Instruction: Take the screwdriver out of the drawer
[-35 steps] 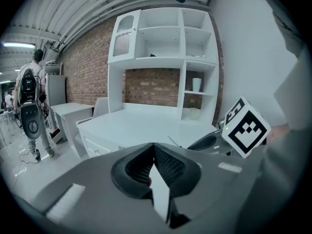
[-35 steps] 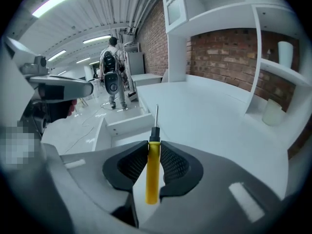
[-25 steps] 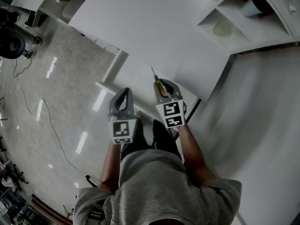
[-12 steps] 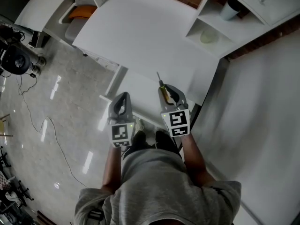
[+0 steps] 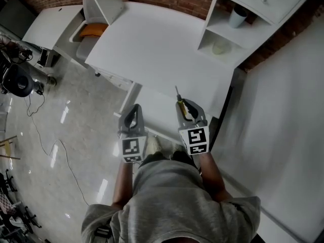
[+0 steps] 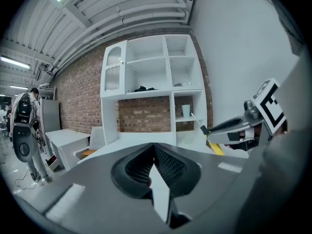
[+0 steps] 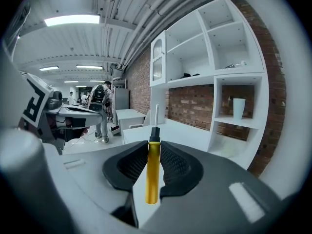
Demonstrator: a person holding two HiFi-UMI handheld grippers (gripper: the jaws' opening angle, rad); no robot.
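Note:
A screwdriver (image 7: 152, 169) with a yellow handle, black collar and thin metal shaft sits between the pads of my right gripper (image 7: 152, 147), which is shut on the handle; the shaft points forward past the tips. The head view has this gripper (image 5: 186, 105) and the screwdriver (image 5: 180, 104) in the air in front of the person, over the open white drawer (image 5: 152, 105) under the desk edge. My left gripper (image 5: 134, 109) hovers beside it to the left. Its pads (image 6: 165, 162) meet with nothing between them. The left gripper view catches the screwdriver (image 6: 215, 147) at its right.
A white desk (image 5: 157, 44) lies ahead, with a white shelf unit (image 5: 228, 29) holding a cup (image 5: 237, 16) at its right end. A chair with an orange cushion (image 5: 91, 30) stands at the left. A white wall runs along the right. Cables cross the glossy floor (image 5: 55, 135).
Both grippers have risen with the person, and more of the desk and shelves now shows. The screwdriver has stayed in the right gripper; the left gripper has stayed shut and empty.

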